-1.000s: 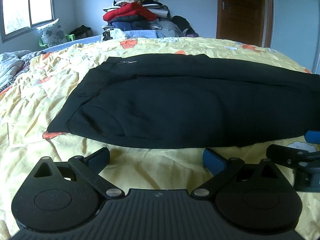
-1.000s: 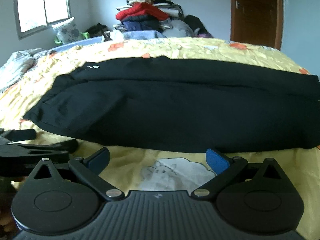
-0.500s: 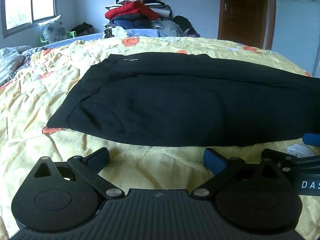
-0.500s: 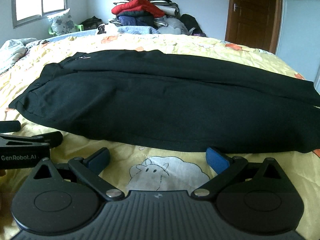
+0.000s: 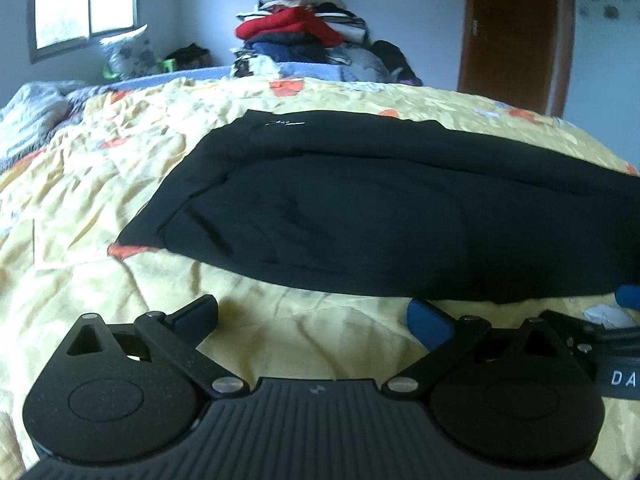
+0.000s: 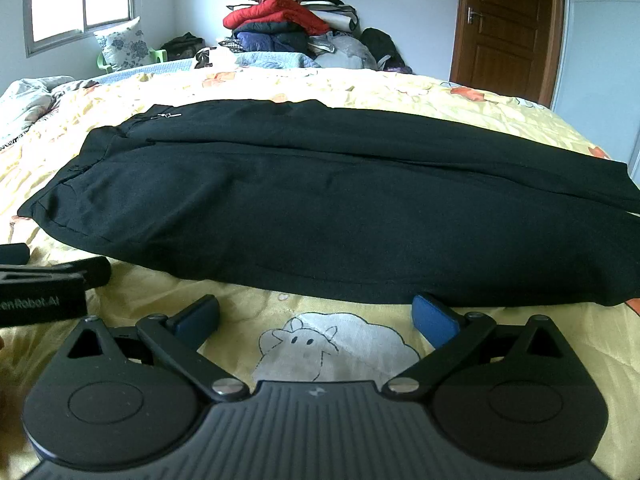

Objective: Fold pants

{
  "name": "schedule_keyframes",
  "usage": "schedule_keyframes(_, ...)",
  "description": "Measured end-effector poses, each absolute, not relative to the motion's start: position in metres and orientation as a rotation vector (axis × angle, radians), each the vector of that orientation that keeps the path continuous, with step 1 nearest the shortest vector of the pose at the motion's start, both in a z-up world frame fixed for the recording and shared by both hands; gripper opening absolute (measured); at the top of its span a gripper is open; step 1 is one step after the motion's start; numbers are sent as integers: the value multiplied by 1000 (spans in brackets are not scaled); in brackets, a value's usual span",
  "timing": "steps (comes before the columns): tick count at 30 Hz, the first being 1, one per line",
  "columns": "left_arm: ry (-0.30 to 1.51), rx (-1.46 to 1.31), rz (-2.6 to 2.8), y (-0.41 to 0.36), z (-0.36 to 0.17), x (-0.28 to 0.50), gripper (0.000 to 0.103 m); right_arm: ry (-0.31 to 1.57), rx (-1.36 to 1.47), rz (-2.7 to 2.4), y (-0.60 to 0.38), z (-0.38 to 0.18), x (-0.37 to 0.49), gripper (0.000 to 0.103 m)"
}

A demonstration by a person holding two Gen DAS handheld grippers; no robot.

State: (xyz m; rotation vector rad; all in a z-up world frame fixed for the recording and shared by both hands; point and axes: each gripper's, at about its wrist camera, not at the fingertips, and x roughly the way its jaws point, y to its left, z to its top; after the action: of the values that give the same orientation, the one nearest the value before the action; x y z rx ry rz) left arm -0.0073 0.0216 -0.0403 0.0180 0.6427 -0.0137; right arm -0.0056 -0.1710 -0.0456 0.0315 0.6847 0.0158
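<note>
Two grippers sit low over the yellow quilt (image 6: 400,88), both with fingers spread wide and holding nothing. Left gripper (image 5: 316,316) sits near the left end of the black pants (image 5: 380,216); right gripper (image 6: 316,318) sits just beside it to the right, above a sheep print (image 6: 336,344). Pants lie lengthwise across the bed, one leg over the other, zipper pocket (image 6: 166,115) far left. Clothes pile (image 6: 288,20) stands at the far wall, wooden door (image 6: 508,20) far right.

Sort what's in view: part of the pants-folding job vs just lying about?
Job:
- long black fabric pants flat on the bed
- left gripper, open
- right gripper, open

Lying about:
- heaped clothes pile, red jacket on top
- floral white pillow
- yellow patterned quilt
</note>
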Motion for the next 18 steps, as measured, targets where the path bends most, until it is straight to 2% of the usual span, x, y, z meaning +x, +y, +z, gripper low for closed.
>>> schedule_keyframes(18,664,20,-31,21,-42,-5,103,684,32,17,-170,-45,-6,103)
